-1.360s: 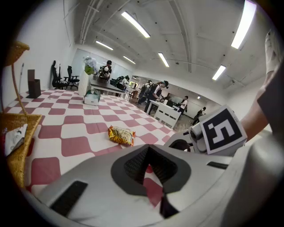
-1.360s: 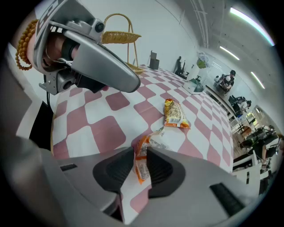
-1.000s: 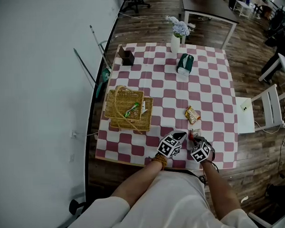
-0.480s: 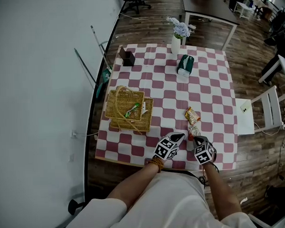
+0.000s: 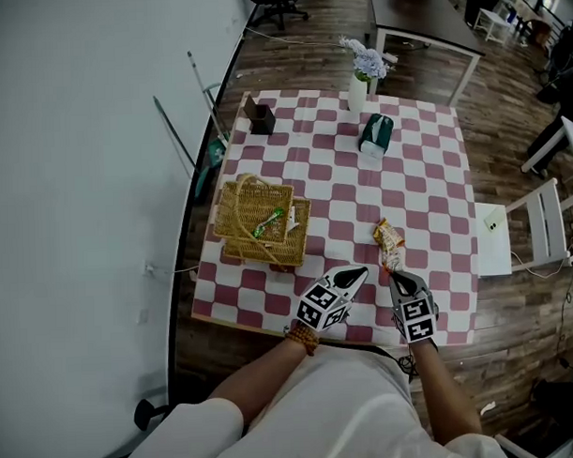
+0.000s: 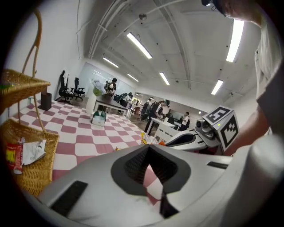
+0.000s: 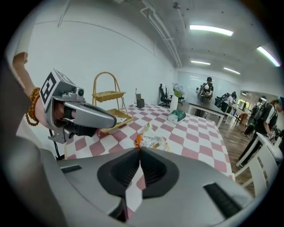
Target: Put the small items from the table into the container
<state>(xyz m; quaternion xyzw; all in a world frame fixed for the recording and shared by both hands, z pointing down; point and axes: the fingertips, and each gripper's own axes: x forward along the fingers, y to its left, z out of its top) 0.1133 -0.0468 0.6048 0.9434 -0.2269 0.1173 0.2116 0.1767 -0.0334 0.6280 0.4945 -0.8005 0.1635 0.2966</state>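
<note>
A wicker basket (image 5: 258,222) with a green wrapper inside stands at the left of the checkered table (image 5: 426,181). An orange snack packet (image 5: 387,234) lies right of the middle. My right gripper (image 5: 394,277) is shut on a second orange-and-white snack packet (image 7: 151,141), which sticks out past the tips above the table. Beside it, my left gripper (image 5: 356,273) is shut with nothing in it. The left gripper view has the basket (image 6: 26,168) at the left and the right gripper (image 6: 191,139) at the right. In the right gripper view the left gripper (image 7: 111,119) is in front of the basket (image 7: 108,95).
A vase of flowers (image 5: 358,85), a green tissue box (image 5: 373,131) and a dark box (image 5: 257,114) stand at the table's far end. A white chair (image 5: 540,224) is beside the right edge. Both grippers hover over the near edge.
Both grippers have risen and drawn back toward the near edge. The right jaws have shut on a small packet and lifted it off the table.
</note>
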